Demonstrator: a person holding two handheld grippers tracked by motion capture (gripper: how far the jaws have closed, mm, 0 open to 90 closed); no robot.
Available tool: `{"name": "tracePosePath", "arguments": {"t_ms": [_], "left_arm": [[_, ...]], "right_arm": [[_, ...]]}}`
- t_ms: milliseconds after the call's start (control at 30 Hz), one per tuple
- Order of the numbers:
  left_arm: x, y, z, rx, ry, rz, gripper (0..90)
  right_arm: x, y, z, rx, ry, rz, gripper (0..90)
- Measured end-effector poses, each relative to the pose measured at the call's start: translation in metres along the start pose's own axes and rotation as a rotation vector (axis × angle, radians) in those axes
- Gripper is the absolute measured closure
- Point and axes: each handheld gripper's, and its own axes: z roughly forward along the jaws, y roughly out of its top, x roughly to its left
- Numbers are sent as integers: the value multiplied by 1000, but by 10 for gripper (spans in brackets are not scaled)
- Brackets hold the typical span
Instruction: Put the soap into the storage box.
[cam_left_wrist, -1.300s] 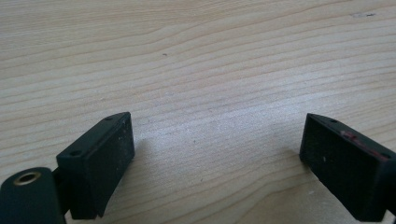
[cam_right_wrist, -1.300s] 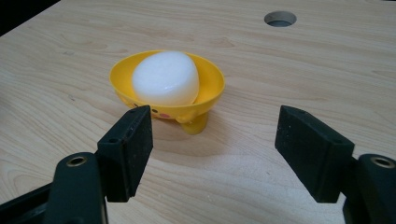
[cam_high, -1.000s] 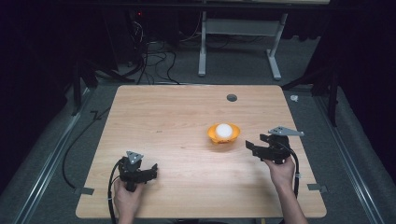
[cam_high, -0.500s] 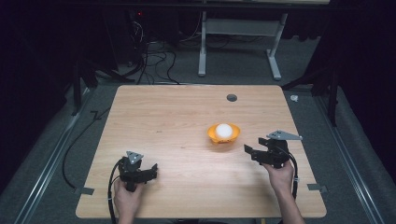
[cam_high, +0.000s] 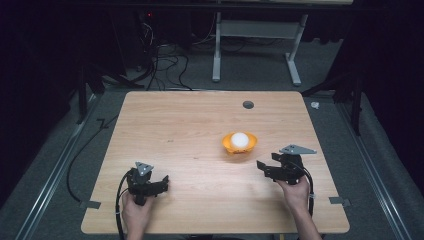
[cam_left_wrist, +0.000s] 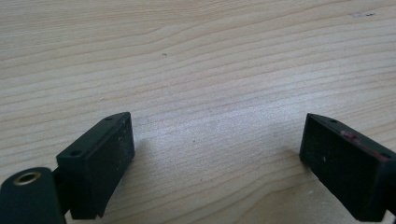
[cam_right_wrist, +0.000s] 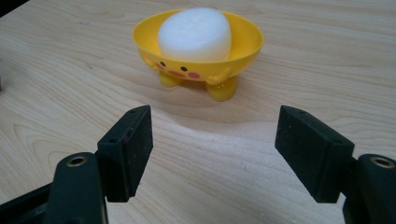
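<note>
Two tongs are sitting released near the bench's (cam_high: 180, 120) front edge. The right tongs (cam_right_wrist: 212, 154) are facing the yellow bowl (cam_right_wrist: 243, 49) holding a white ball (cam_right_wrist: 195, 32), right of centre; approaching level, they should straddle it. The left tongs (cam_left_wrist: 217, 161) are idling over bare wood.

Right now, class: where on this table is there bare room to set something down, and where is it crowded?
Bare wood: the whole left half of the table, the far strip beside the hole, and the middle between the left gripper and right gripper. Tightest: the gap between the right gripper and the bowl holding a white ball.
</note>
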Motion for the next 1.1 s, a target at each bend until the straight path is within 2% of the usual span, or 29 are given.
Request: {"name": "tracePosePath", "arguments": {"t_ms": [367,1100], "left_arm": [[0,0,0,0,0,0,104],[0,0,0,0,0,1,104]], "right_arm": [[3,-8,7,22,8,-1,286],[10,-23,27,86,-13,-8,286]]}}
